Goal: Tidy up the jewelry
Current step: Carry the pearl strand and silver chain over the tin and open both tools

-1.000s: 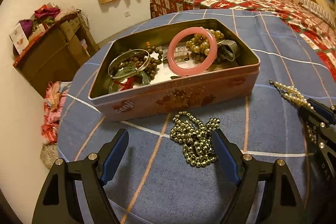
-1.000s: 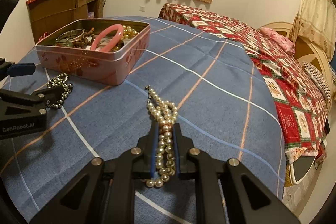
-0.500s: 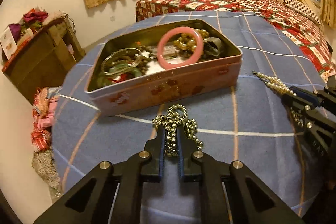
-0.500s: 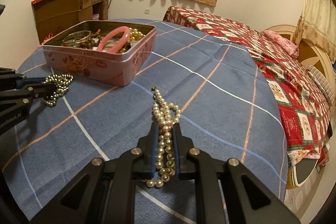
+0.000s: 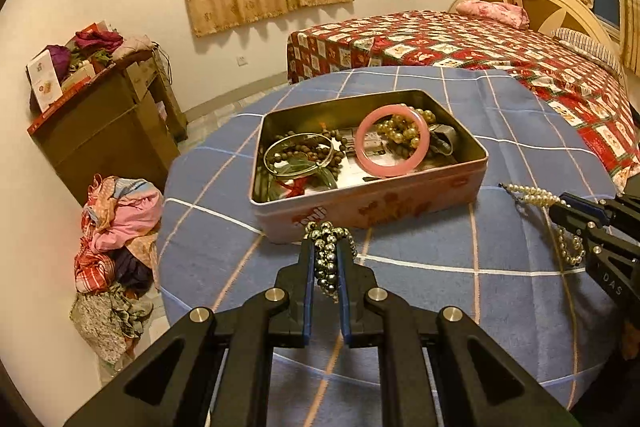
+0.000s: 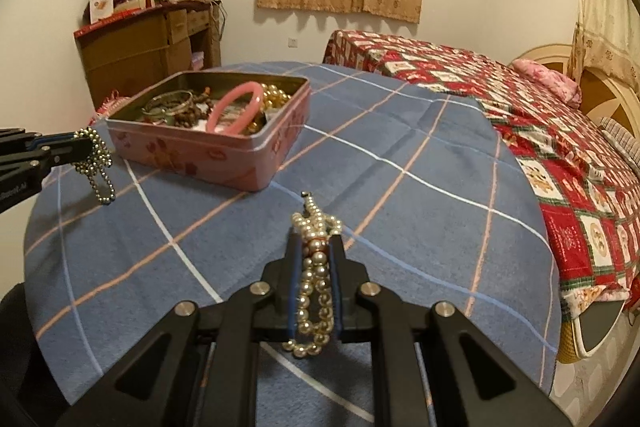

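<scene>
1. Bottom centre of the left wrist view: the left gripper has its jaws pinching a bunched silver bead chain, just short of the pink tin.

2. Bottom centre of the right wrist view: the right gripper has its jaws pinching a pearl strand; loops hang below the jaws and the clasp end pokes forward beyond the tips.

3. In the right wrist view's left edge, the chain dangles from the left jaws, its tail close over the blue checked surface; touching or not is unclear.

4. The step in hand looks like the carry: both pieces are gripped and neither is in the tin yet.

5. The next move likely calls for raising each bunch above the tin's rim, bringing it over a bare patch inside, then spreading the jaws.

6. The pearl strand's long axis runs along the jaws, pointing up-frame, away from the camera.

7. The tin sits mid-frame, long side across, already holding a pink bangle and other pieces.
</scene>
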`<state>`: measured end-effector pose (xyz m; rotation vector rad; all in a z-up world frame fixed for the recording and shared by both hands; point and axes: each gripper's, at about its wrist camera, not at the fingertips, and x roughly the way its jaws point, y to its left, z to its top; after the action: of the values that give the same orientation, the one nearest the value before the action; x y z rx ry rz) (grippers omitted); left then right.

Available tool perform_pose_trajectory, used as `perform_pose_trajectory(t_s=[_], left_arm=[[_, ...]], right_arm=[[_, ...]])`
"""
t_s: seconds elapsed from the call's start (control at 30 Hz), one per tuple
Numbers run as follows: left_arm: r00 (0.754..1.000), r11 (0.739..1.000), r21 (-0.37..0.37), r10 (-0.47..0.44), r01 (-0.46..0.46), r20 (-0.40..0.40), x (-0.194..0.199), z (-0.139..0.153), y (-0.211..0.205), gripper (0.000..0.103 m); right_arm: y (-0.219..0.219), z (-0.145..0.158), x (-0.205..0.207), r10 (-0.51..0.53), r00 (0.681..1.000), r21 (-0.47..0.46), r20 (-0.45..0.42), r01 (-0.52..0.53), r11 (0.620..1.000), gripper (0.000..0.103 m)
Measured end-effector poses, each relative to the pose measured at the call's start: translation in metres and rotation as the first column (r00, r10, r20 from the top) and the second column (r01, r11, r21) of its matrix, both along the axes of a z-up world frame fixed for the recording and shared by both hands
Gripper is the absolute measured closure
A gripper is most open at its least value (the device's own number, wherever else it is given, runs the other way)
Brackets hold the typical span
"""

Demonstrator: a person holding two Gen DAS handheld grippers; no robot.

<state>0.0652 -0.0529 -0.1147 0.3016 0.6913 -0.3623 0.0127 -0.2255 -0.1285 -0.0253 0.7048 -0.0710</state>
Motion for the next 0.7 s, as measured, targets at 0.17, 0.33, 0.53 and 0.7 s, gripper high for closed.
perform_pose_trajectory(t_s=[0.17,0.33,0.53,0.7], left_arm=[[1.000,1.000,0.001,0.005,-0.005,0.020,-0.002,0.003,0.002,0.094],[0.999,1.000,-0.010,0.016,-0.016,0.035,-0.001,0.009,0.006,0.094],[0.998,1.000,-0.016,0.025,-0.024,0.053,-0.002,0.014,0.008,0.094],[0.999,1.000,-0.015,0.018,-0.017,0.049,-0.004,0.013,0.006,0.094]], right_arm=[[0.003,0.003,-0.002,0.008,1.000,0.006,0.008,-0.008,1.000,0.088],[0.007,0.007,-0.005,0.012,1.000,-0.002,0.019,-0.012,1.000,0.088],[0.014,0.016,-0.008,0.017,0.998,-0.052,0.053,-0.014,0.999,0.089],[0.015,0.019,-0.007,0.017,0.998,-0.068,0.060,-0.013,0.998,0.089]])
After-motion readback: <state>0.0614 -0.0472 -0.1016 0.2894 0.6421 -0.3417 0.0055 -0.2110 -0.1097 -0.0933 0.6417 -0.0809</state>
